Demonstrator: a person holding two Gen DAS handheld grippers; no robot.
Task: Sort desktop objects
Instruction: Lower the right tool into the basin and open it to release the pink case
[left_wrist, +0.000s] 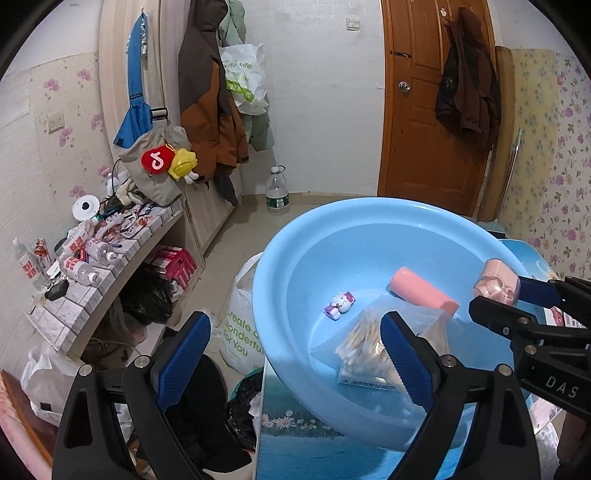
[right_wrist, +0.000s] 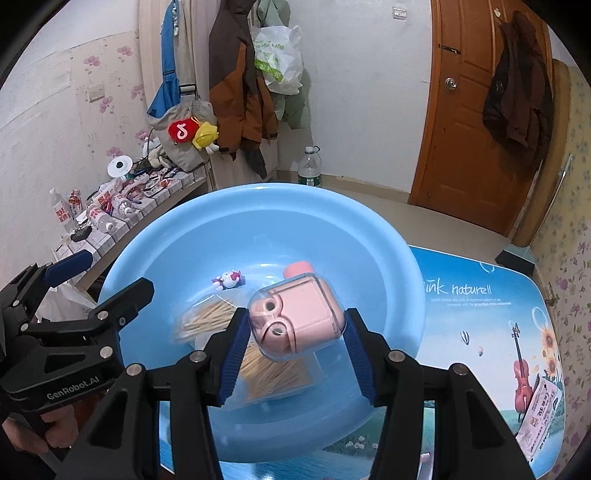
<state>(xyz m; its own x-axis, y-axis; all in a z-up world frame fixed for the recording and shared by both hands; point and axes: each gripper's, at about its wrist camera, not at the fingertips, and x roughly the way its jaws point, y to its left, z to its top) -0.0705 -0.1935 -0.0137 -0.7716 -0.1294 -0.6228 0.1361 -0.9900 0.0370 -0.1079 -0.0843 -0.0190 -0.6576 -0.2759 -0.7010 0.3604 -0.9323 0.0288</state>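
Three loose items lie in the light blue basin (right_wrist: 177, 240), which sits on a table (right_wrist: 480, 314) covered with a printed nature scene: a clear bag of cotton swabs (left_wrist: 369, 343) near the middle, a small cat figurine (left_wrist: 340, 303) just beyond it, and a pink cylinder (left_wrist: 421, 291) lying on its side toward the far right of the bowl. One further item, a pink case in a clear shell (right_wrist: 297, 319), hangs above the basin, clamped between the blue pads of the right gripper (right_wrist: 295, 328), directly over the swab bag. The left gripper (left_wrist: 295, 354) has its jaws spread wide with nothing between them, one finger over the basin's near side, the other outside the rim. A printed slip (right_wrist: 539, 417) lies on the table's right edge.
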